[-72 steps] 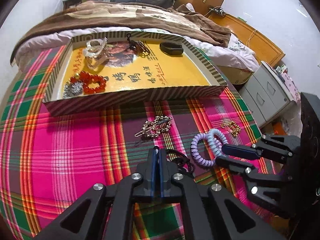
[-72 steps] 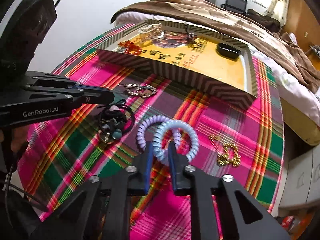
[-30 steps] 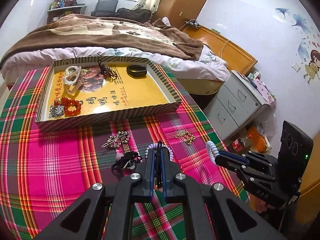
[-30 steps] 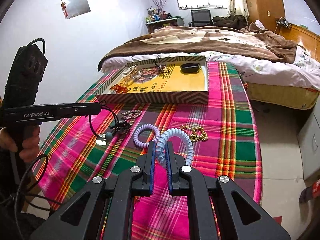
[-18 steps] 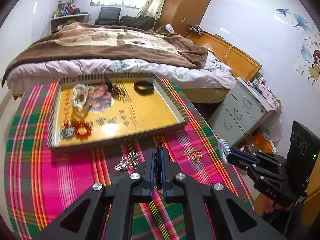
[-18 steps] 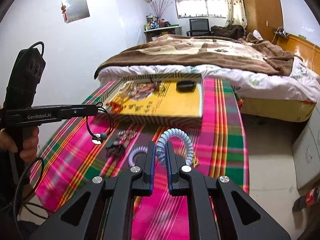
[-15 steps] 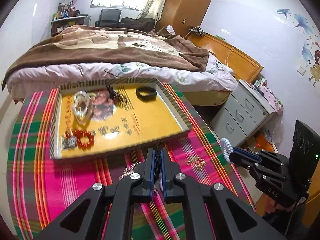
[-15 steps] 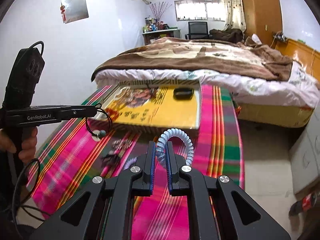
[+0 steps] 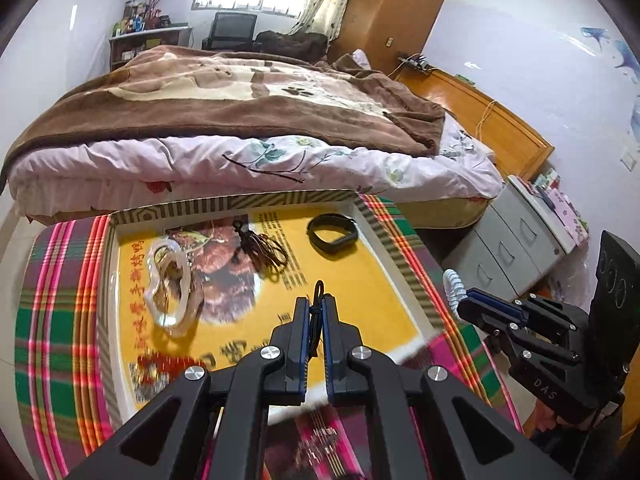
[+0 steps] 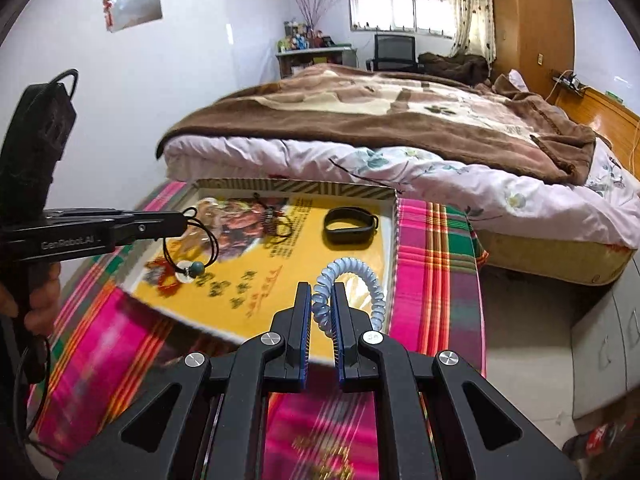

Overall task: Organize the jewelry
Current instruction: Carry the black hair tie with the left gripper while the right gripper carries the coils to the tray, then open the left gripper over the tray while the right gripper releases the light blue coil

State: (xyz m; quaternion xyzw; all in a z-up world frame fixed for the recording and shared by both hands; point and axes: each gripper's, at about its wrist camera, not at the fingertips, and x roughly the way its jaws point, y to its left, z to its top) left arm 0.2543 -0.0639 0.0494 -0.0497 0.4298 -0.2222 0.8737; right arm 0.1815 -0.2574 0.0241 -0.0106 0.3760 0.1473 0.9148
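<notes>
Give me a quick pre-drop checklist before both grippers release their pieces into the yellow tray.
1. Left gripper shut on black cord necklace: ok.
2. Right gripper shut on blue coil bracelet: ok.
3. Both pieces over the tray: ok.
4. Bare tray floor near the black band: ok.
5. Height above the tray floor: cannot tell.
6. Grippers apart from each other: ok.

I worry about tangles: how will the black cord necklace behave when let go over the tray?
The black cord necklace hangs in limp loops from the left gripper, so it is probably floppy. Its bead likely drops first, piling the cord on the tray.
</notes>
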